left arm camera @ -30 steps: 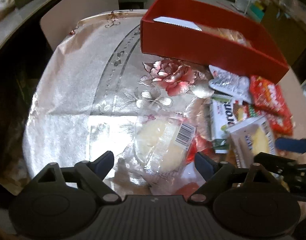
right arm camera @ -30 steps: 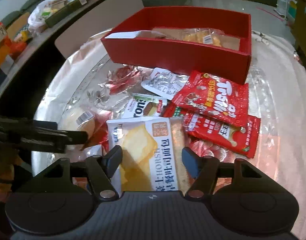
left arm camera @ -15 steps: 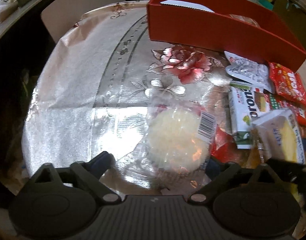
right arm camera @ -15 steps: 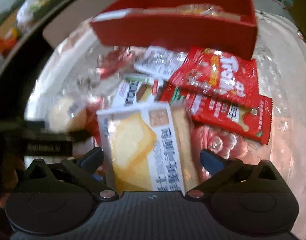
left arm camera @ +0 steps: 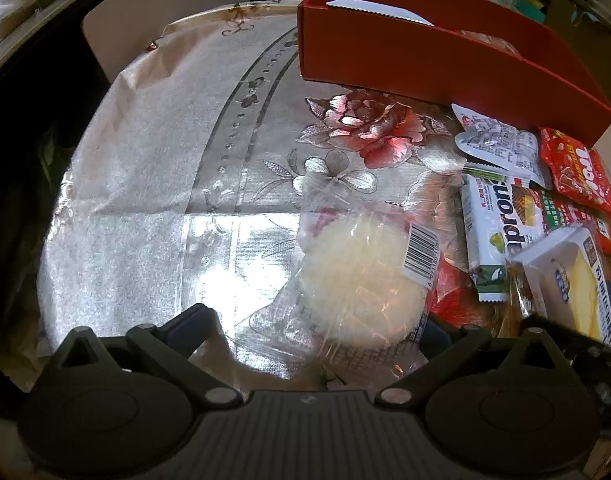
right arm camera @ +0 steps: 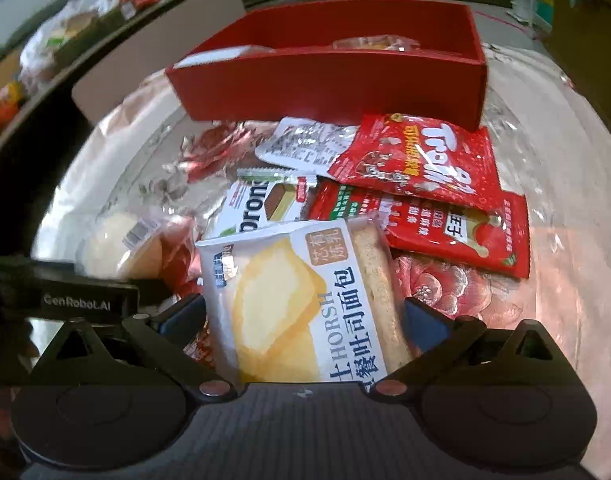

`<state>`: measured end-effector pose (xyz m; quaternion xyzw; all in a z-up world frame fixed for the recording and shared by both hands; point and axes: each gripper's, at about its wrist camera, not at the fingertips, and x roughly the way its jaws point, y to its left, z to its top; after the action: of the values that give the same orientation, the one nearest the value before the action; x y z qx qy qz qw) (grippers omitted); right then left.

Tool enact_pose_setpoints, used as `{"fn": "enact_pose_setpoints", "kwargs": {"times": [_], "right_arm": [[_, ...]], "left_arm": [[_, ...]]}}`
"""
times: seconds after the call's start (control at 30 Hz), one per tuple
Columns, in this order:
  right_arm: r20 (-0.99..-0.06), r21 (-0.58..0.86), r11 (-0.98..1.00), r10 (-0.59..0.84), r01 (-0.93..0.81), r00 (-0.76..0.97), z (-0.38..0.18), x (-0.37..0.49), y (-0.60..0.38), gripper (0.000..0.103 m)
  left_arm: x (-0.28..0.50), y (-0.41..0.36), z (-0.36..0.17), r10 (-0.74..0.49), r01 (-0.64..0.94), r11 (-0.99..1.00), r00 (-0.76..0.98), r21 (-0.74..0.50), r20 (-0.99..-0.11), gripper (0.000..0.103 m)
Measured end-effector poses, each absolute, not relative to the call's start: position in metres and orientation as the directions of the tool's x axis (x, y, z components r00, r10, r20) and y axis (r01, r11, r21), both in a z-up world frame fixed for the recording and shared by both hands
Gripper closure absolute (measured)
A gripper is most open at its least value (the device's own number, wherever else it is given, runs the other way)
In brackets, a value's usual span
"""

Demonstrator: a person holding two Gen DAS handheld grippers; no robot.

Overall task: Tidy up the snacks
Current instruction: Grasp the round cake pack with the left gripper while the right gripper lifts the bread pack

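A pale round bun in clear wrap (left arm camera: 361,280) lies on the flowered tablecloth between the fingers of my left gripper (left arm camera: 315,324). Its jaws are opening and the pads stand clear of the wrap. My right gripper (right arm camera: 303,316) is open wide, with a white and yellow toast bread packet (right arm camera: 297,292) lying flat between its fingers, untouched. The red box (right arm camera: 325,84) stands behind the pile, with a wrapped snack and a white packet inside. In the right wrist view, the left gripper's body (right arm camera: 77,300) shows at the left beside the bun (right arm camera: 109,240).
Between the grippers and the box lie a white wafer bar (right arm camera: 261,208), a white printed sachet (right arm camera: 301,144) and two red gummy packets (right arm camera: 421,160). A chair back (left arm camera: 165,28) stands beyond the round table's far left edge. Bare cloth (left arm camera: 145,160) spreads to the left.
Both grippers' jaws have spread wide apart. The left gripper has come lower and closer over the bun, and the right one closer over the bread packet.
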<state>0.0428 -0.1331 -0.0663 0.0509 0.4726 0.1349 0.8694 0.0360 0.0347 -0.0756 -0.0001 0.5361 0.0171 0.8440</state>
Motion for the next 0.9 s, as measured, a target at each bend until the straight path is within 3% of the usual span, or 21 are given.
{"fn": "enact_pose_setpoints", "kwargs": {"times": [0.17, 0.43, 0.9], "right_arm": [[-0.833, 0.143, 0.946, 0.274, -0.292, 0.481, -0.064, 0.047, -0.129, 0.005], [-0.834, 0.156, 0.938, 0.292, -0.309, 0.468, -0.053, 0.042, -0.138, 0.017], [-0.789, 0.199, 0.94, 0.322, -0.278, 0.523, -0.034, 0.047, -0.151, 0.018]], "left_arm": [[0.038, 0.033, -0.074, 0.031, -0.029, 0.999, 0.411, 0.022, -0.911, 0.006], [0.037, 0.031, -0.061, -0.008, -0.009, 1.0, 0.443, -0.013, -0.896, 0.041], [0.035, 0.033, -0.049, -0.055, -0.015, 0.997, 0.474, -0.07, -0.879, 0.046]]}}
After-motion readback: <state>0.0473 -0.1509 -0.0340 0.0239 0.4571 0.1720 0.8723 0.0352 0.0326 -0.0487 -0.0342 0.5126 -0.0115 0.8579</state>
